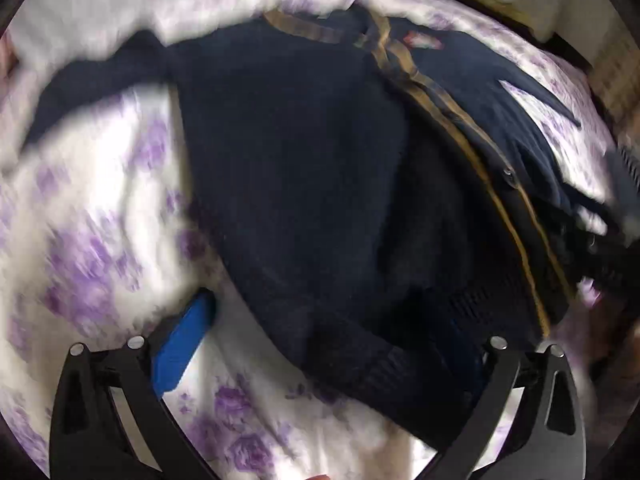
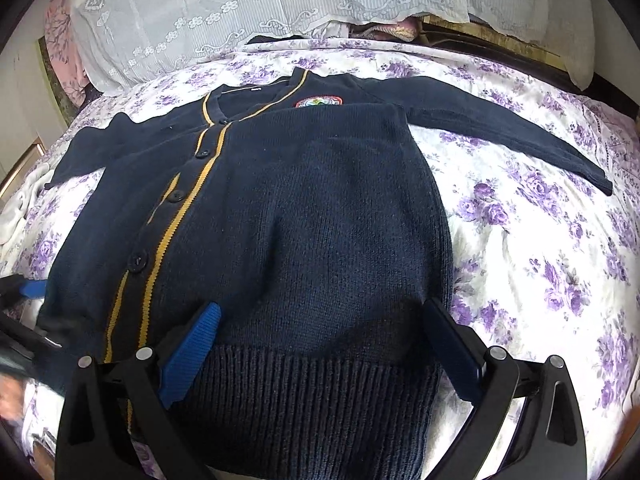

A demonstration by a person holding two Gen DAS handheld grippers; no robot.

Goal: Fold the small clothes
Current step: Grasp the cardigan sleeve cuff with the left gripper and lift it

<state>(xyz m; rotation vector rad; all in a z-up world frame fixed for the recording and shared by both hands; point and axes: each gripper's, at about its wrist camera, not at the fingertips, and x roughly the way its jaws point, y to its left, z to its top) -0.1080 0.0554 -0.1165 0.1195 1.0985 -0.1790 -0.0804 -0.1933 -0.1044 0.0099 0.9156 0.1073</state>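
Observation:
A navy knitted cardigan (image 2: 320,208) with yellow trim, dark buttons and a red chest badge (image 2: 319,101) lies spread on a floral bedsheet (image 2: 532,240). Its right sleeve (image 2: 512,128) stretches out to the right. My right gripper (image 2: 320,340) is open, its blue pads either side of the ribbed hem (image 2: 312,400). My left gripper (image 1: 320,344) is open over the cardigan's (image 1: 304,184) lower left part; one blue pad (image 1: 182,348) shows on the sheet, the other is hidden under dark knit. This view is motion-blurred. The left gripper's blue pad also shows in the right wrist view (image 2: 34,289).
White lace-covered pillows (image 2: 248,12) lie at the head of the bed. A dark wooden bed frame (image 2: 500,46) runs behind on the right. White cloth (image 2: 16,216) lies at the left edge of the bed.

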